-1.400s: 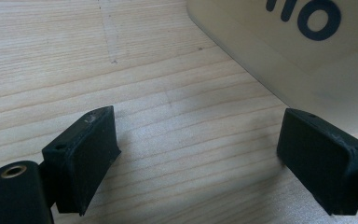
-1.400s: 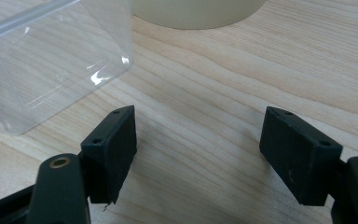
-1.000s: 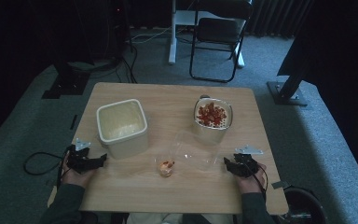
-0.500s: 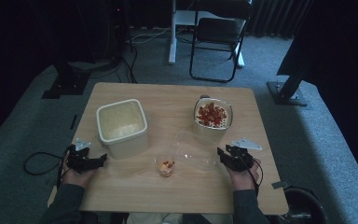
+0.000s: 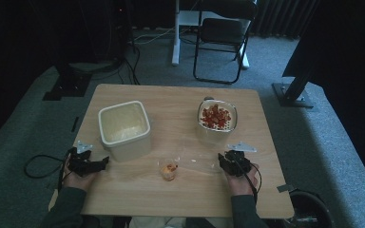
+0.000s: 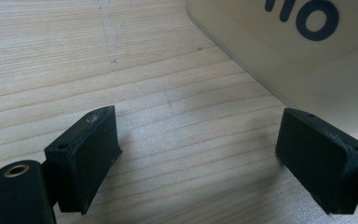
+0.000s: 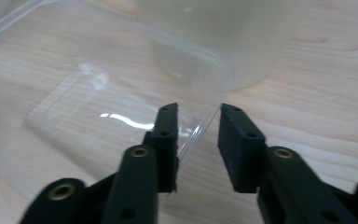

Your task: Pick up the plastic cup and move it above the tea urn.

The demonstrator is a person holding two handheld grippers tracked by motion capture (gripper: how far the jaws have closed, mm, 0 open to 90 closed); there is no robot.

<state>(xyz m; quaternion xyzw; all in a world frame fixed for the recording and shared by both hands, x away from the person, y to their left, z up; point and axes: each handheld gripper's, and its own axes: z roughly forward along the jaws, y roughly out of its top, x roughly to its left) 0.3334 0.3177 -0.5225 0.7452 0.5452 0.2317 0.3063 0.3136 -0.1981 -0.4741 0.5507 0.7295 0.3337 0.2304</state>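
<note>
Fingers (image 7: 167, 135) of the right gripper (image 7: 198, 140) had just been closing around the rim of the clear lid (image 7: 121, 112), which ran up between the jaws; a gap remained on the far side, so no firm pinch could be confirmed. That lid lay flat on the table (image 5: 138, 199), at about nine o'clock of the gripper and six o'clock of the tub of red pieces (image 5: 217, 118). It looked light, thin, springy and slick; the raised rim near a corner seemed the best hold. At the lid's nine o'clock sat a small orange item (image 5: 169, 170), near enough to be nudged. Well apart, the left gripper (image 6: 196, 154) stood wide open and empty beside the cream container (image 5: 123, 129).
</note>
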